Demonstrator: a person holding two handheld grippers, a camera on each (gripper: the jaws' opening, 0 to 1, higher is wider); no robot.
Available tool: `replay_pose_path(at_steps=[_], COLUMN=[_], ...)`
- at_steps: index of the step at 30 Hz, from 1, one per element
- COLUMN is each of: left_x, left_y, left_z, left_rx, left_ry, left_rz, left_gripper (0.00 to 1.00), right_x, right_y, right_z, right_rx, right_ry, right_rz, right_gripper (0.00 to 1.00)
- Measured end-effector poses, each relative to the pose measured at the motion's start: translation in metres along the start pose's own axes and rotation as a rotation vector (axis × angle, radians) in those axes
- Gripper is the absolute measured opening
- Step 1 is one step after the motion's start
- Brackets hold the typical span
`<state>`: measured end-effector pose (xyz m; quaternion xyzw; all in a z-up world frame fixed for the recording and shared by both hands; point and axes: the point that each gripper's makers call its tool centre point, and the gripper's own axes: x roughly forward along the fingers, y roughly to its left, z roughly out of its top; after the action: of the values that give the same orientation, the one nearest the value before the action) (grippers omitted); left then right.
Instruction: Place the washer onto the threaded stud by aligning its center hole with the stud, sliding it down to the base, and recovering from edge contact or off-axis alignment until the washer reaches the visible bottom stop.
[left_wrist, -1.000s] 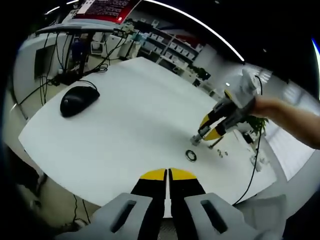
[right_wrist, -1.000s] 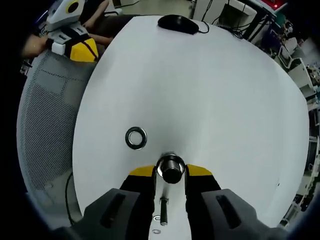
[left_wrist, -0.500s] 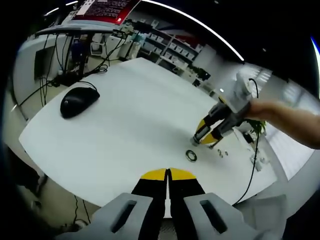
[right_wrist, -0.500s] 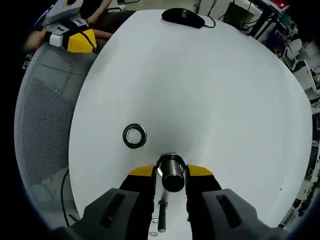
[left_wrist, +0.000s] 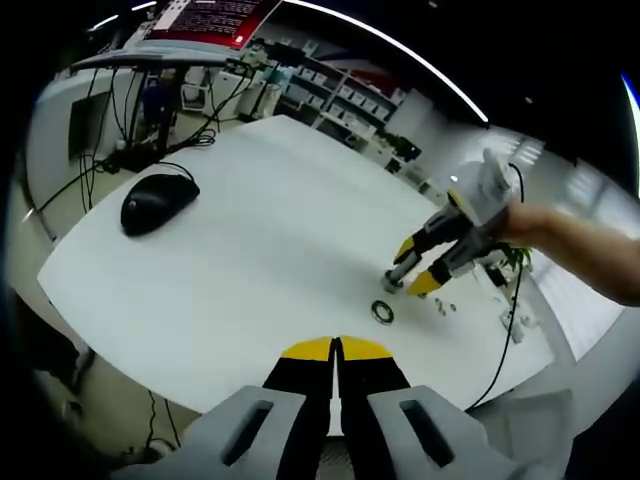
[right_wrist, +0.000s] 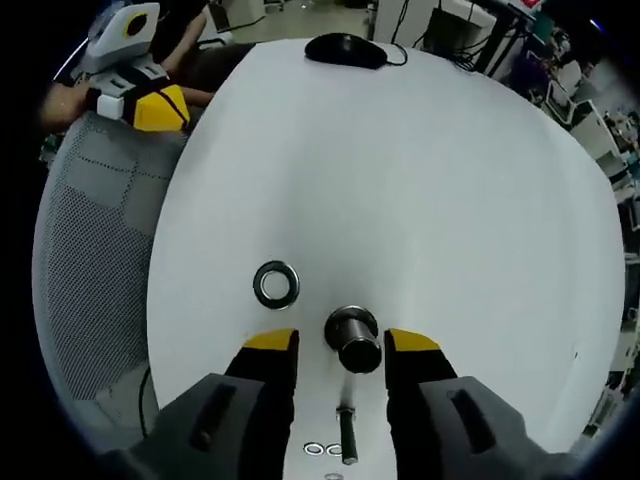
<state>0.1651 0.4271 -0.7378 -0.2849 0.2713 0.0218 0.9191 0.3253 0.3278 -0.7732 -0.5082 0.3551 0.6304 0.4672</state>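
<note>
The right tool (right_wrist: 340, 345) is spread around the threaded stud (right_wrist: 355, 341), gripping nothing; the stud could be toppled beside the washer (right_wrist: 276, 284).

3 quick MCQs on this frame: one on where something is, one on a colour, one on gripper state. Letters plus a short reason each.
1. Where does the washer lie?
A. flat on the white table, beside the threaded stud
B. seated on the stud
C. between the jaws of the left hand-held gripper

2. What colour is the computer mouse?
A. white
B. black
C. yellow

3. How does the right hand-held gripper stand?
A. shut on the washer
B. shut on the stud
C. open, jaws either side of the stud with gaps

Answers:
1 A: in the right gripper view the ring lies on the table, apart from the stud.
2 B: it is dark against the white top in both views.
3 C: white table shows between each yellow tip and the stud.
</note>
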Motion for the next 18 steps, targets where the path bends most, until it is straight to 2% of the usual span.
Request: replay_pose_path(at_steps=[9, 18], left_x=[0.0, 0.001], left_y=[0.0, 0.001], left_z=[0.0, 0.0], left_rx=[-0.002, -0.007], left_ry=[0.0, 0.0], left_rz=[0.0, -0.001], left_gripper=[0.0, 0.0], right_x=[-0.023, -0.039], right_y=[-0.002, 0.01], right_z=[0.009, 0.029], right_rx=[0.025, 0.003], right_ry=[-0.072, -0.135], right_rz=[-0.065, -0.062], right_gripper=[0.4, 0.42])
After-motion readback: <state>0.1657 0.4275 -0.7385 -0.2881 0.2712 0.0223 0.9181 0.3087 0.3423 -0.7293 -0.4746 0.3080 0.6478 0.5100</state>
